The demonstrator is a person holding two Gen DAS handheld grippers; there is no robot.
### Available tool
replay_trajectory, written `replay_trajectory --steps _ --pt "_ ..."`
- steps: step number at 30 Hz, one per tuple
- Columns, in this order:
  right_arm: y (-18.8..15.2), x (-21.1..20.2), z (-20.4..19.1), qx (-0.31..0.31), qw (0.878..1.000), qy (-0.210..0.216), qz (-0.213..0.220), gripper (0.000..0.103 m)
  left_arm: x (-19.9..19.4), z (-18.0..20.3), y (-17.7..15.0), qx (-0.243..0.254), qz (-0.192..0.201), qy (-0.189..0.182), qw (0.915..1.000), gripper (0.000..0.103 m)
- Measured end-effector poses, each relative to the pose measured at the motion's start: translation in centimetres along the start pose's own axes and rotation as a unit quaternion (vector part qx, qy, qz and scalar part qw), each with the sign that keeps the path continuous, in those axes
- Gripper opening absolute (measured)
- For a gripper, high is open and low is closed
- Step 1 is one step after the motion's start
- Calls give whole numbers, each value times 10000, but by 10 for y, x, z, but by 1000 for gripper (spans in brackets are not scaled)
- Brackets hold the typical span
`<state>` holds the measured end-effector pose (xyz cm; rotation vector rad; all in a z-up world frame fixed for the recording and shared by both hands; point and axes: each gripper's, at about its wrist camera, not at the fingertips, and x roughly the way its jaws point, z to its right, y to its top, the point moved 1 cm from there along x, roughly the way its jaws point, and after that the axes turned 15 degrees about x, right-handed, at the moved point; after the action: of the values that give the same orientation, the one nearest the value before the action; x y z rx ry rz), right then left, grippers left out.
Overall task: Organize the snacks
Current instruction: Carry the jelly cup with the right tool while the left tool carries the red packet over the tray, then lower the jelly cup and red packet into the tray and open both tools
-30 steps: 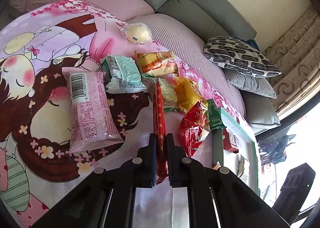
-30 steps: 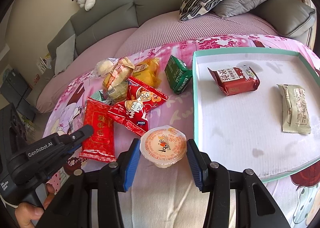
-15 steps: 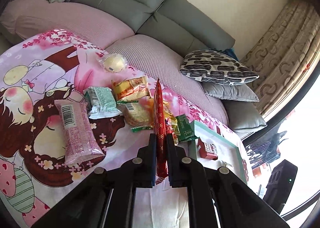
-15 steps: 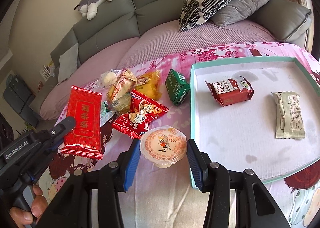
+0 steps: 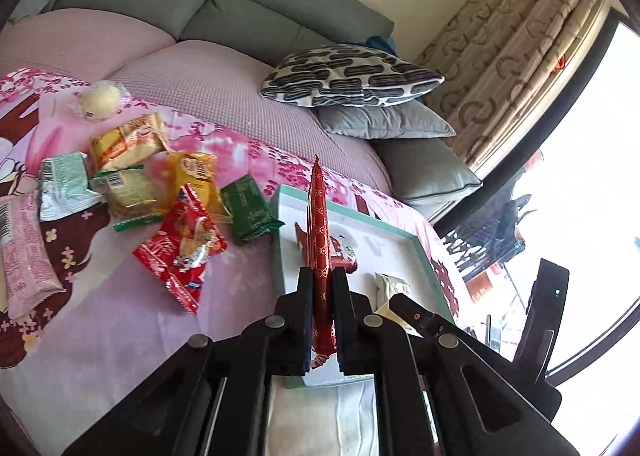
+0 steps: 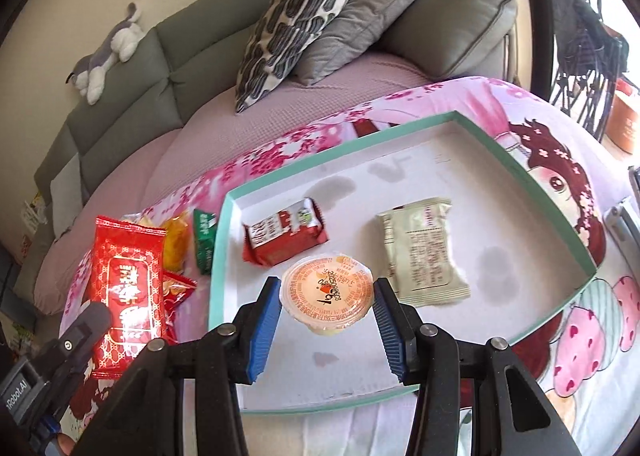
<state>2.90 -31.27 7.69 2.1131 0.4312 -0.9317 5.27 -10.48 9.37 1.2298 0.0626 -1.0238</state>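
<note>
At far left my left gripper (image 5: 321, 282) pinches a flat red foil packet (image 6: 127, 288) edge-on between its fingers, above the near-left rim of the shallow white tray with a teal rim (image 6: 520, 168). Inside the tray lie a dark red wrapped bar (image 6: 286, 237) and, to its right, a pale green sachet (image 6: 424, 252). My right gripper (image 6: 327, 298) clasps a round orange-lidded jelly cup (image 6: 327, 293) over the tray floor.

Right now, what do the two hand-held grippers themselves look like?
Both are matte black with round silver screws. The left hand-held gripper has plain black fingers; its grey body reads "Robot.AI". The right hand-held gripper has ribbed blue pads. No cables or sleeves show.
</note>
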Motion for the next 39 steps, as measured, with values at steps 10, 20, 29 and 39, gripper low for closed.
replay_trajectory --steps 10,20,29,39 --pt "13 -4 20 188 9997 -129 129 50 34 35 -1 410 -259 -351 9982 9" --pt "8 8 20 124 9998 -174 -40 50 62 27 -13 179 -581 -548 9966 9" --pt "4 21 21 37 9994 -272 -232 50 78 16 -24 65 -912 -345 9952 9" --pt "1 25 17 -133 9989 -374 -240 50 85 12 -31 229 -1221 155 9921 10"
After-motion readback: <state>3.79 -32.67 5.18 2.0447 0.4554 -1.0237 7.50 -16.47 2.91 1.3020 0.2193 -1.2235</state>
